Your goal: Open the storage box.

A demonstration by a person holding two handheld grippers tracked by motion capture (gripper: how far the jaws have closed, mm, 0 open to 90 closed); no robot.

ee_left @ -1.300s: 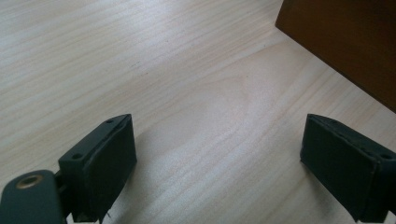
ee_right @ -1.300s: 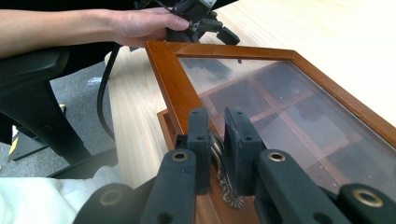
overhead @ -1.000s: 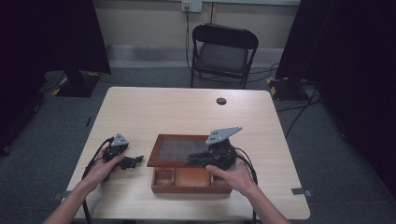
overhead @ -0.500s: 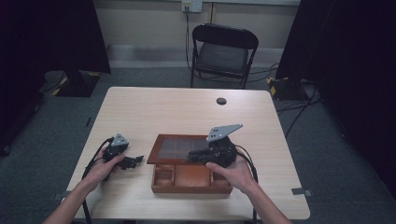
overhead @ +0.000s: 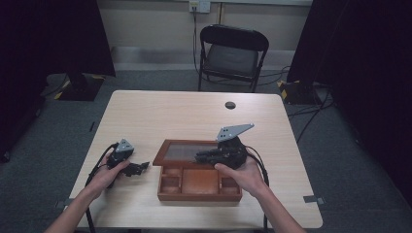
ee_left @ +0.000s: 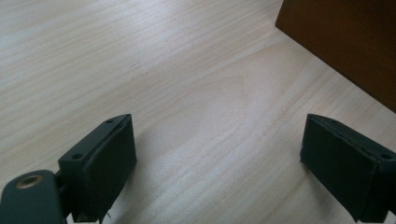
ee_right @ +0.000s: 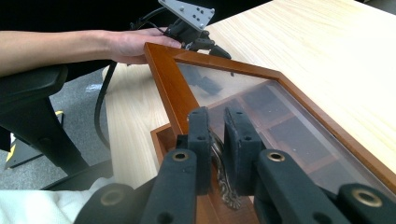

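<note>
While my right gripper (ee_right: 217, 140) pinches the small metal handle (ee_right: 223, 179) on the lid (ee_right: 289, 135) of the box (overhead: 199, 187), the lid's front edge stands lifted off the tray. My left gripper (ee_left: 217, 161) rests on the table (ee_left: 187, 84) with its fingers wide, holding nothing; the box's corner is just beyond its right finger (ee_left: 345, 170). Bare wood lies ahead, a chair (overhead: 233, 53) past the far edge.

A wooden box (overhead: 199, 180) sits near the front edge of the table (overhead: 160, 114), its glass lid (overhead: 184, 151) raised. The right gripper (overhead: 206, 156) rests at the lid's front edge. Just left of the box, the left gripper (overhead: 140, 168) lies low on the tabletop. Beyond the box stands a black chair (overhead: 232, 53).
</note>
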